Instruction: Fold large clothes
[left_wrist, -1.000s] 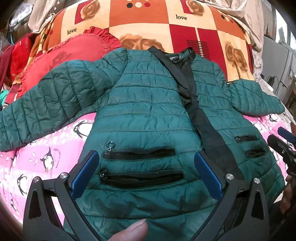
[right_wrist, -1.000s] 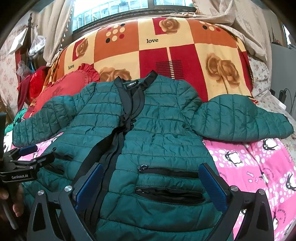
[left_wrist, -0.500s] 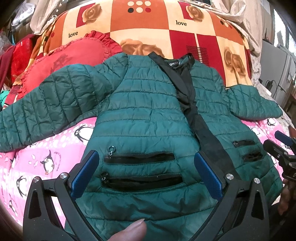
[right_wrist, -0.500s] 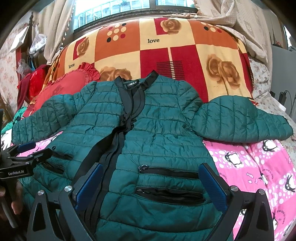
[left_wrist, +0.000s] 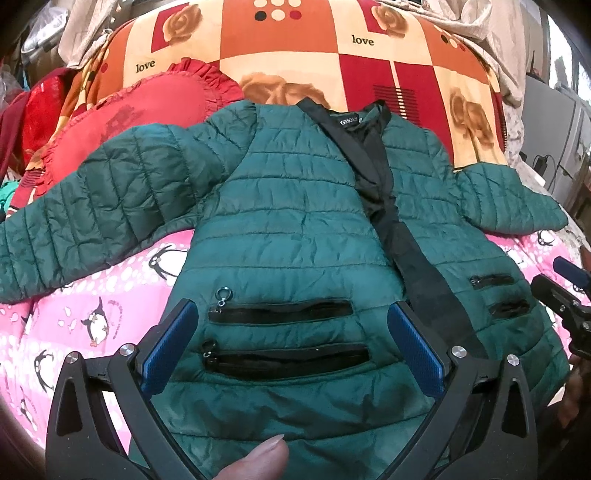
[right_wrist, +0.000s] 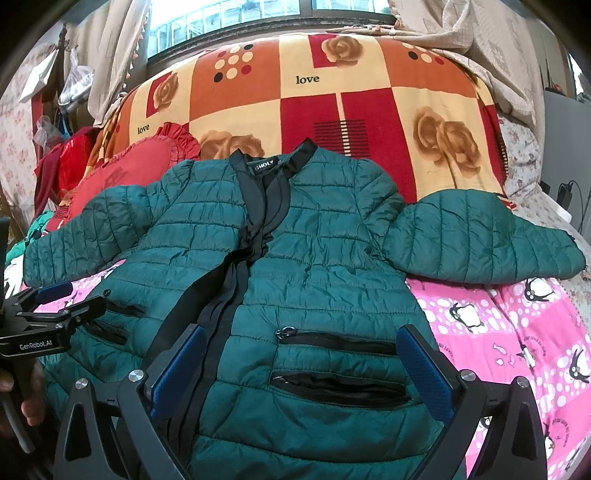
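Note:
A dark green quilted jacket (left_wrist: 295, 229) (right_wrist: 325, 258) lies face up on the bed, sleeves spread to both sides, black placket down the front. My left gripper (left_wrist: 291, 317) hovers open over its lower left panel, blue pads either side of two black zip pockets (left_wrist: 284, 314). My right gripper (right_wrist: 303, 343) stands open above the lower right panel with its own zip pockets (right_wrist: 336, 347). Neither holds cloth. Each gripper shows at the edge of the other's view: the right gripper (left_wrist: 561, 295), the left gripper (right_wrist: 55, 306).
A pink penguin-print sheet (right_wrist: 509, 332) covers the bed. Behind the collar rises a red, orange and cream "love" blanket (right_wrist: 332, 96). A red ruffled cushion (left_wrist: 147, 110) sits under the left shoulder. A thumb (left_wrist: 255, 461) shows at the bottom edge.
Both grippers have drawn back and lifted slightly; the jacket sits a little lower in the left view. The jacket itself has not moved, and both grippers stay open.

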